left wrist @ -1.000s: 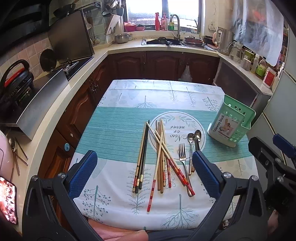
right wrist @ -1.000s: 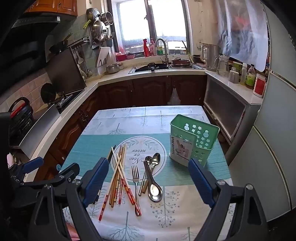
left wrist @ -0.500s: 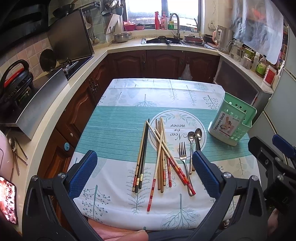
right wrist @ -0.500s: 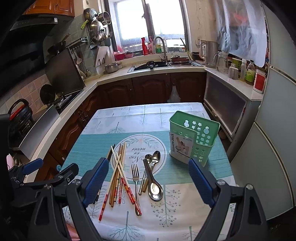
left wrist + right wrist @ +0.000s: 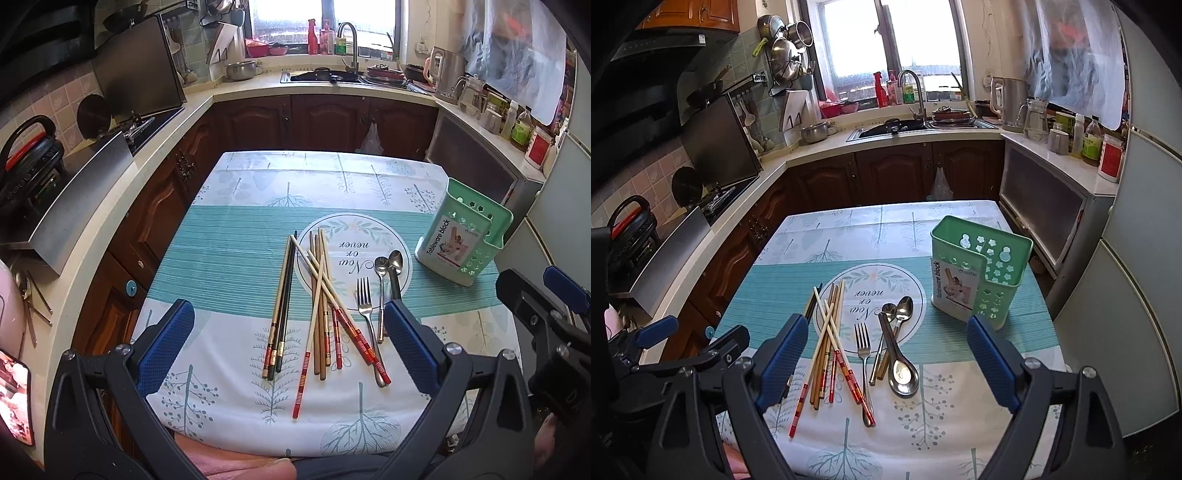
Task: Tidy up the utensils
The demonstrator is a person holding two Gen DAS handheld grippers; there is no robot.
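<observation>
Little differs from a second ago: the utensils lie exactly where they were, and both views have only drifted slightly, the green holder sitting a touch higher in each frame.

The left gripper (image 5: 284,341) hangs above the near edge of the worktop (image 5: 229,258) with its fingers (image 5: 164,347) spread wide, gripping nothing. The right gripper (image 5: 886,363) hovers likewise, its fingers (image 5: 991,363) spread wide and empty.

On the patterned cloth, the chopsticks (image 5: 319,295) lie in a loose, crossing bundle left of centre, a darker pair (image 5: 282,295) just beside them to the left. A fork (image 5: 862,347) lies right of the bundle, then two small spoons (image 5: 899,310) side by side, and a larger ladle-like spoon (image 5: 899,365) lying over their handles, its bowl toward the camera. The green cutlery holder (image 5: 979,273) stands upright on the far right of the worktop, apart from the utensils; nothing is visible inside it.
</observation>
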